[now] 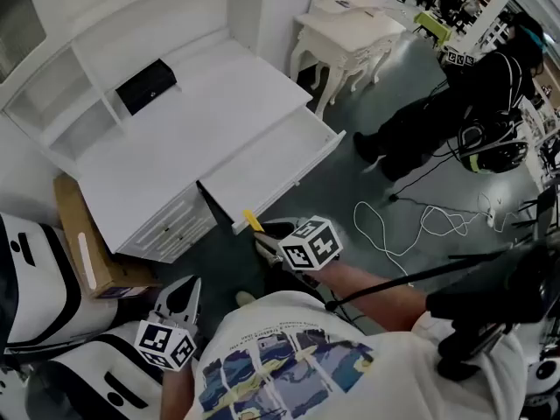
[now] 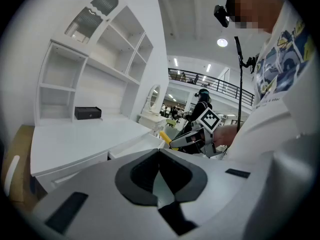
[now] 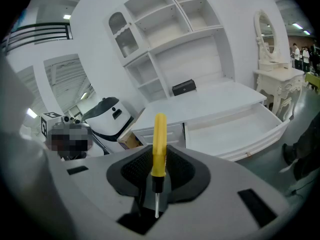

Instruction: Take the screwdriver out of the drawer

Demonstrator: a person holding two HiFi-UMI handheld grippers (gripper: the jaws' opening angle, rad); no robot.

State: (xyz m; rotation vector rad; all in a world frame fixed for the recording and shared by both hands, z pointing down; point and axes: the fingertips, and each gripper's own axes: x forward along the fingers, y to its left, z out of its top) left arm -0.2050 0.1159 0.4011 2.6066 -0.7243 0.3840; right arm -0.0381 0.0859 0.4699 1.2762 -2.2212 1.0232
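Note:
The yellow-handled screwdriver is clamped in my right gripper, handle pointing away and metal shaft back toward the camera. In the head view this gripper hovers just off the front corner of the open, empty-looking white drawer, with the yellow handle sticking out beyond its tip. My left gripper hangs lower left, below the desk front, its jaws together with nothing in them. In the left gripper view the right gripper and the screwdriver show ahead.
A black box sits on the white desk under the shelves. A cardboard box and a white machine stand at the left. A person in black, floor cables and an ornate white table are at the right.

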